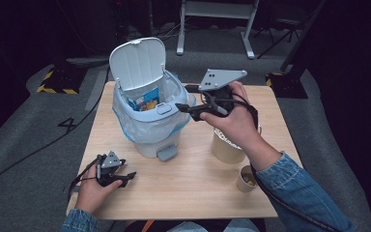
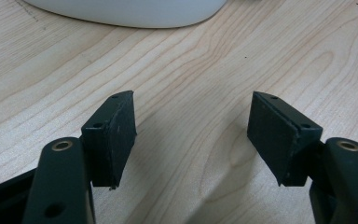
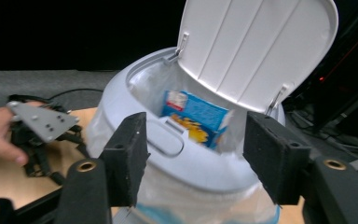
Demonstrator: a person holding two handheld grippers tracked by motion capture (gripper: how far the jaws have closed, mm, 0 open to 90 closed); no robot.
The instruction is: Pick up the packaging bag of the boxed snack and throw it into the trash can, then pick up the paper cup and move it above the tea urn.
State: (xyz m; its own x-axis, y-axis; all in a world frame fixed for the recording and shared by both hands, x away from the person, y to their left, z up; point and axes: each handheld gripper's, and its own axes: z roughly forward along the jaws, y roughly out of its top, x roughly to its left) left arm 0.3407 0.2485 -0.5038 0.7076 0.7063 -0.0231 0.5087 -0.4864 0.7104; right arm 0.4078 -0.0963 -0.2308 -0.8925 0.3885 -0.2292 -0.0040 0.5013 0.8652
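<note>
High view: blue snack box w/ yellow print, upright in bin.

We saw the blue box half sunk in the bin, its print too blurred to read; a hand covered the paper tub.

The bench has a light wooden top with a clear grain. It stands on a grey carpet floor. On the floor to the left there is a black and yellow striped base, and thin black cables run over the carpet. Behind the bench stands a grey metal frame with two feet. The room behind is very dark, and the light falls mostly on the bench.
</note>
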